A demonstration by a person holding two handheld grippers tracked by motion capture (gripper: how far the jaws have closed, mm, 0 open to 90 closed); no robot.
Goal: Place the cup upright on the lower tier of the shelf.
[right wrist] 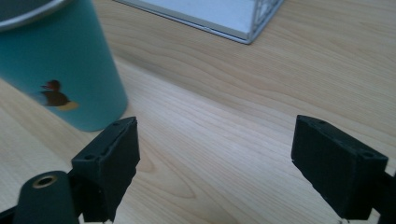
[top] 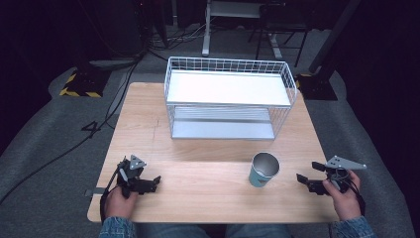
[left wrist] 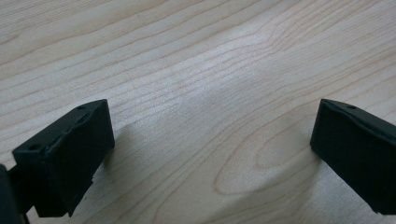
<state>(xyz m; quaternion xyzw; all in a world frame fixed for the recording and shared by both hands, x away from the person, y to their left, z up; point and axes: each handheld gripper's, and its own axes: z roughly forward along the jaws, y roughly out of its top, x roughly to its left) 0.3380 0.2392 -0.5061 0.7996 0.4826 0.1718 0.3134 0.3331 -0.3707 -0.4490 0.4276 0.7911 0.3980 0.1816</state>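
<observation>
The right gripper (top: 308, 182) sits in a person's hand at the near right of a wooden table (top: 208, 198), its two black jaws standing apart with nothing but bare wood between them. Its tips point left toward a teal cup (top: 262, 170), which stands upright on the table just beside them, not touching. The left gripper (top: 151, 184) is at the near left, well apart from the cup, its jaws also wide apart and holding nothing.

The cup looks like a rigid metal tumbler with a silvery rim and a smooth teal outer wall that narrows toward the base. It appears empty, so it is probably light and easy to tip. The smooth, sloped wall may be slippery; a grip across the middle of the body, or one jaw inside the rim and one outside, seems the safest hold.

The high view shows the whole layout, including a white wire rack (top: 230, 96) with two shelves at the far middle of the table. The right gripper view adds close detail: a small duck picture (right wrist: 55, 95) on the cup wall, and a corner of the rack's lower shelf (right wrist: 219, 16) beyond. The left gripper view gives wood grain between its jaws
</observation>
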